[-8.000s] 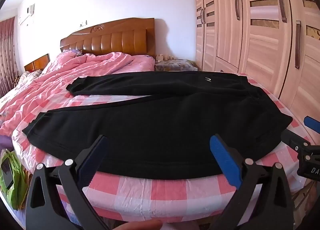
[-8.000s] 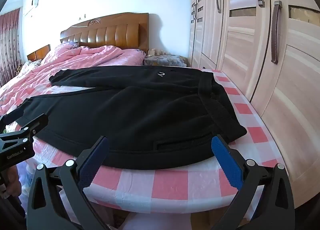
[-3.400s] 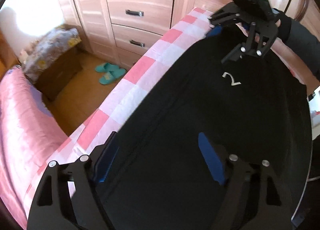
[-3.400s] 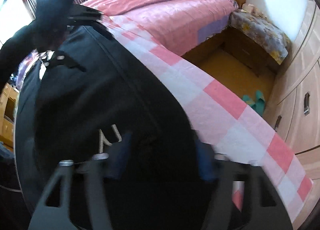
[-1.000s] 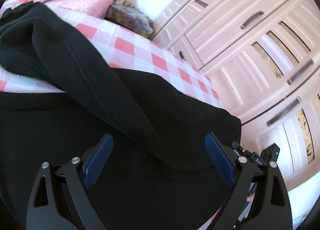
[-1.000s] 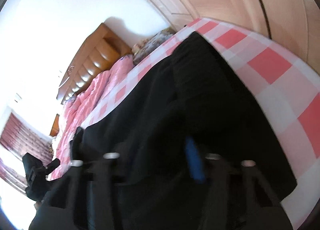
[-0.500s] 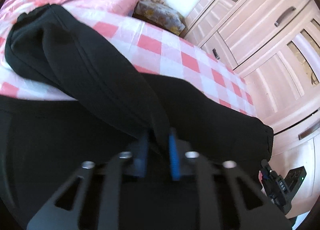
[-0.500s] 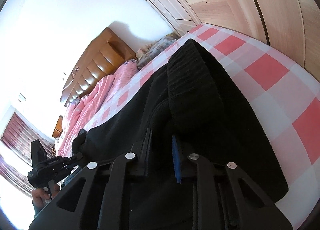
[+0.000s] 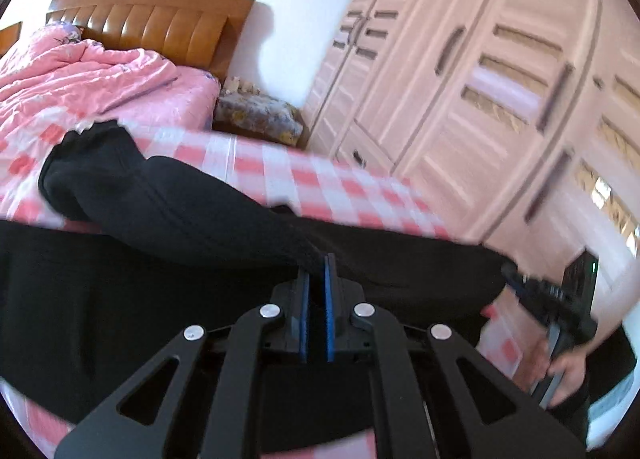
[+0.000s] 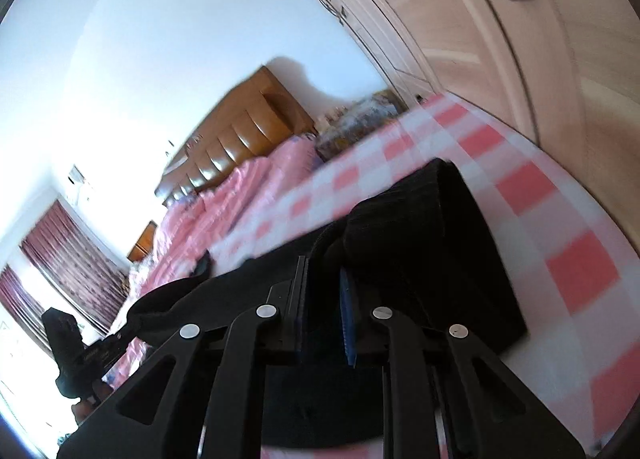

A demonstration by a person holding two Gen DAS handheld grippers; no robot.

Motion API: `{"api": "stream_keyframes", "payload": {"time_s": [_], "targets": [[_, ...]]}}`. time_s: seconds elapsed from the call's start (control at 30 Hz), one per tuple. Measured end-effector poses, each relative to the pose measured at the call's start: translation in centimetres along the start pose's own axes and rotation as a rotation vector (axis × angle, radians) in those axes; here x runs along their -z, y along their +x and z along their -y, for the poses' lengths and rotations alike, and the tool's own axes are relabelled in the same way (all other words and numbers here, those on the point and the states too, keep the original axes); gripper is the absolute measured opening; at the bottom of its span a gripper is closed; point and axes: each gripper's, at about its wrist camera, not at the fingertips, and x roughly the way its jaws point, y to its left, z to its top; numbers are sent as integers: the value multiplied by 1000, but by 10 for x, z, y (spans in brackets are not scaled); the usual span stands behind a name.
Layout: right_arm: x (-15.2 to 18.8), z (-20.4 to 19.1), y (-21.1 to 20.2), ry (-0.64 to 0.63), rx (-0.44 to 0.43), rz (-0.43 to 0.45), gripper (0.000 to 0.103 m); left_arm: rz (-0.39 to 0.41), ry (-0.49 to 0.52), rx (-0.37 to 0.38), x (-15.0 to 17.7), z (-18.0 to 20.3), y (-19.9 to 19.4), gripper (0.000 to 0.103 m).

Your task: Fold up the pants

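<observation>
Black pants [image 9: 120,299] lie on the pink checked bed sheet [image 9: 304,179]. My left gripper [image 9: 316,263] is shut on the edge of the far pant leg [image 9: 160,195] and holds it lifted over the near leg. My right gripper [image 10: 324,271] is shut on the waistband end of the pants [image 10: 440,243], which is bunched and raised off the sheet [image 10: 560,219]. The right gripper also shows at the right of the left wrist view [image 9: 552,299], and the left gripper at the lower left of the right wrist view [image 10: 80,351].
A pink quilt [image 9: 80,75] and a wooden headboard [image 9: 152,19] lie beyond the pants. A nightstand [image 9: 256,115] stands beside the bed. Wardrobe doors [image 9: 480,91] run close along the right side. Curtains [image 10: 60,279] hang at the far left.
Both grippers have closed on the pants within the last second. They have lifted the far leg and waistband and drawn them toward the near edge.
</observation>
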Motion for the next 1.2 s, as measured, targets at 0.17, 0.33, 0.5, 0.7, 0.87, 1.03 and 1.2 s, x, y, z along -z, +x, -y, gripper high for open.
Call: {"api": "stream_keyframes", "payload": {"time_s": [0.17, 0.33, 0.5, 0.7, 0.87, 1.03, 1.2], "targets": [[43, 53, 14, 99, 93, -115, 16, -155, -24, -30, 75, -8, 28, 6], [47, 51, 10, 96, 85, -103, 15, -153, -23, -37, 92, -14, 32, 6], [42, 41, -7, 68, 70, -65, 15, -98, 2, -34, 81, -2, 12, 7], [62, 64, 8, 128, 99, -118, 14, -162, -30, -36, 94, -11, 26, 7], [55, 57, 4, 103, 102, -110, 14, -103, 17, -24, 84, 2, 5, 7], [61, 66, 8, 143, 87, -120, 14, -201, -50, -22, 98, -14, 29, 7], [58, 62, 9, 139, 91, -125, 14, -168, -81, 21, 98, -21, 15, 52]]}}
